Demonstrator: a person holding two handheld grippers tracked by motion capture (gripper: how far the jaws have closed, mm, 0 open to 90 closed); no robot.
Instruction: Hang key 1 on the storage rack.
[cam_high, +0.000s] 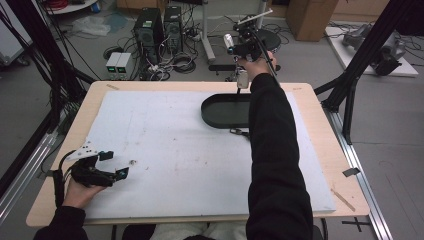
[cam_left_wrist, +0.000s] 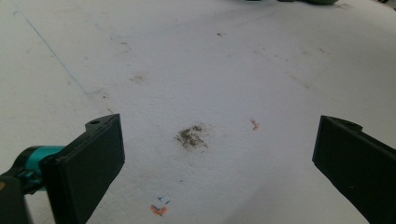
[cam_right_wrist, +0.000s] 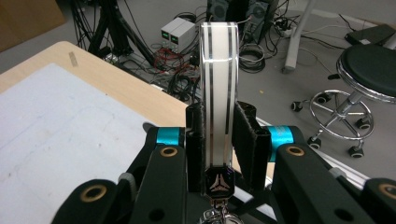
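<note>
White strap (cam_right_wrist: 218, 98), one piece with two dark stripes and a metal clasp end, is pinched upright between the jaws of the right gripper (cam_right_wrist: 218, 140), held beyond the table's far edge over the floor. One black oval tray (cam_high: 222, 111) sits on the white mat (cam_high: 165, 150); its contents cannot be made out, and the sleeve (cam_high: 275, 150) covers its right part. Left gripper (cam_high: 114, 164) is rested at the mat's near-left corner, jaws spread, nothing between them. One stool (cam_right_wrist: 369, 70) is seen on the floor.
</note>
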